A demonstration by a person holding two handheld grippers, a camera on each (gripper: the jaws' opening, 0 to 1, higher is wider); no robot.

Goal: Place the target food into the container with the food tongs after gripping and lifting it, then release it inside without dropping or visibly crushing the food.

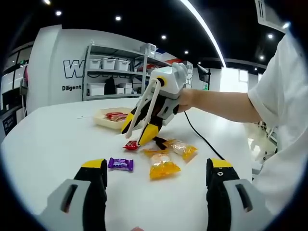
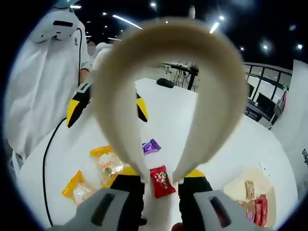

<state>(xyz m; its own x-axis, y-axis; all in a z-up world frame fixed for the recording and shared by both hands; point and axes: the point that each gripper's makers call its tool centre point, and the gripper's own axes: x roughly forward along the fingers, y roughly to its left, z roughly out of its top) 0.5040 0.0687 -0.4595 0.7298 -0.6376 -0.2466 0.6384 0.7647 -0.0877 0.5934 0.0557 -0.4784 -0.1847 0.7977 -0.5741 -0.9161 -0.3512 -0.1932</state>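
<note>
Tongs (image 2: 163,96) in my right gripper (image 2: 161,185) straddle the red candy (image 2: 161,182), arms apart, unclamped; I'd squeeze gently, then lift straight.

Table (image 1: 48,139) is plain white, tongs (image 2: 211,96) are cream. Red candy (image 2: 162,182) sits at 6 o'clock, purple candy (image 2: 151,146) just above it, orange-yellow packets (image 2: 108,163) around 8. Both grippers have yellow-tipped black jaws.
</note>
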